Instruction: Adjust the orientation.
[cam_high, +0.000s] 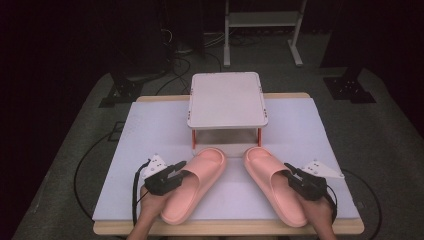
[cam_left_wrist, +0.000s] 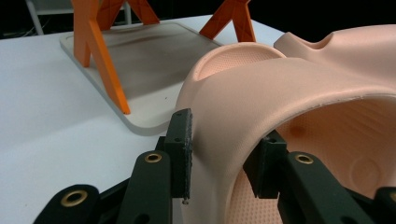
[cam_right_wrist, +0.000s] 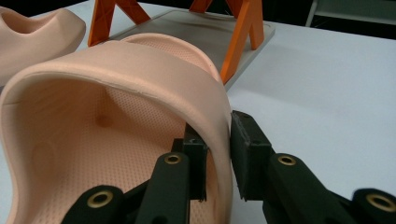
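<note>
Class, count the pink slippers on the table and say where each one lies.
2. The left slipper lies in front of the small shelf, its strap gripped by the left gripper. The right slipper lies beside it, gripped by the right gripper.

Two pink slippers (cam_high: 194, 184) (cam_high: 274, 184), one small rack (cam_high: 227, 100), two claws (cam_high: 181, 169) (cam_high: 291, 171), one table (cam_high: 150, 125)

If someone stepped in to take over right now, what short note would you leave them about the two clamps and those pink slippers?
Left gripper: jaws shut on the strap of the left slipper, one jaw outside, one inside.
Right gripper: jaws shut on the outer strap edge of the right slipper.
Both slippers lie on the white table, toes toward the small orange-legged rack, which has nothing on top.
Done: both slippers gripped.
Left: probably lifting them onto the rack.
</note>
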